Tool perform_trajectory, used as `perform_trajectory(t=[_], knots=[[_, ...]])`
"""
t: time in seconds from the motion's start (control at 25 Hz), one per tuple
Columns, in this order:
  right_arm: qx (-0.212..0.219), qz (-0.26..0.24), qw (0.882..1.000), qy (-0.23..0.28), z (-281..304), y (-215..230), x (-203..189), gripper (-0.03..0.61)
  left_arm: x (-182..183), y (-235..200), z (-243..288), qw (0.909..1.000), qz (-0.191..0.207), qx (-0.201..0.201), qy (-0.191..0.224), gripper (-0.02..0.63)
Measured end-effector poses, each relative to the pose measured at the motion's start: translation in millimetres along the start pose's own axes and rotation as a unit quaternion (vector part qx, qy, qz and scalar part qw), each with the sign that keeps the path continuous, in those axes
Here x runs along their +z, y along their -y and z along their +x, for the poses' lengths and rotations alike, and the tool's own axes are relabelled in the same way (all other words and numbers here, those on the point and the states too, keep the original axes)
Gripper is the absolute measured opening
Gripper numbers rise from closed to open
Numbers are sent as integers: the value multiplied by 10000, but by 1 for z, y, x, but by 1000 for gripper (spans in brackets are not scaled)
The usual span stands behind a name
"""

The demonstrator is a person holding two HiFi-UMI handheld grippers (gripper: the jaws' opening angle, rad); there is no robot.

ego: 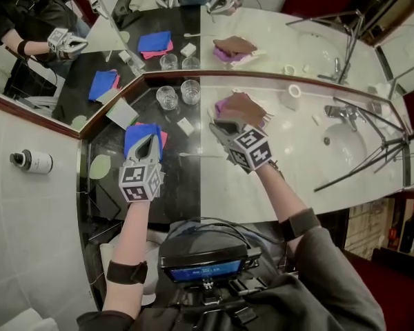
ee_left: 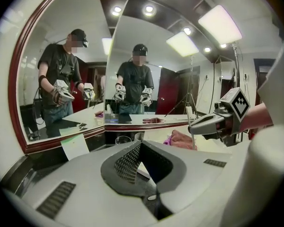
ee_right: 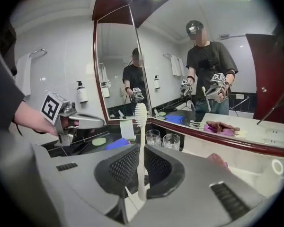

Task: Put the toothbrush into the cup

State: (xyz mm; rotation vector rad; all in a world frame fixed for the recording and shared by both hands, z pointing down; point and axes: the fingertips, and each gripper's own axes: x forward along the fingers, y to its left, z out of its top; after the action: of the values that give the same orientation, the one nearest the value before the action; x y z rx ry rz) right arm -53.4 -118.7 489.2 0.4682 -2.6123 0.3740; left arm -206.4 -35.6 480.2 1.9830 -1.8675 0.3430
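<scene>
My right gripper (ee_right: 141, 150) is shut on a white toothbrush (ee_right: 140, 141), which stands upright between the jaws with its bristles on top. The left gripper view shows the toothbrush (ee_left: 193, 137) hanging from the right gripper (ee_left: 194, 126) above the pale counter. Two clear glass cups (ego: 167, 96) (ego: 190, 90) stand side by side at the mirror corner; the right gripper view shows them (ee_right: 153, 137) (ee_right: 171, 141) beyond the jaws. From the head view, the right gripper (ego: 217, 125) hovers in front of the cups. My left gripper (ego: 148, 138) (ee_left: 141, 145) is shut and empty over the dark counter.
Blue and pink cloths (ego: 141, 135) lie under the left gripper. A brown and purple cloth (ego: 243, 106) lies beside the right one. A white block (ego: 185, 125), a thin white stick (ego: 193, 155), a folded card (ego: 122, 113), a sink (ego: 355, 150) with faucet (ego: 341, 113), tripod legs (ego: 372, 154).
</scene>
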Motion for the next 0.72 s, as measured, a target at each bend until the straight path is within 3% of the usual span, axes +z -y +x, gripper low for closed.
perform_trajectory(t=[0.4, 0.56, 0.72], knots=[[492, -863, 9898, -1021, 4, -51, -68, 51, -22, 8, -23, 9998, -132, 145, -64, 0], [749, -1320, 9769, -1503, 13, -76, -98, 51, -36, 6, -35, 9994, -222, 227, -104, 0], [952, -1911, 9551, -2055, 22, -97, -132, 49, -49, -1, -48, 9988, -338, 316, -132, 0]])
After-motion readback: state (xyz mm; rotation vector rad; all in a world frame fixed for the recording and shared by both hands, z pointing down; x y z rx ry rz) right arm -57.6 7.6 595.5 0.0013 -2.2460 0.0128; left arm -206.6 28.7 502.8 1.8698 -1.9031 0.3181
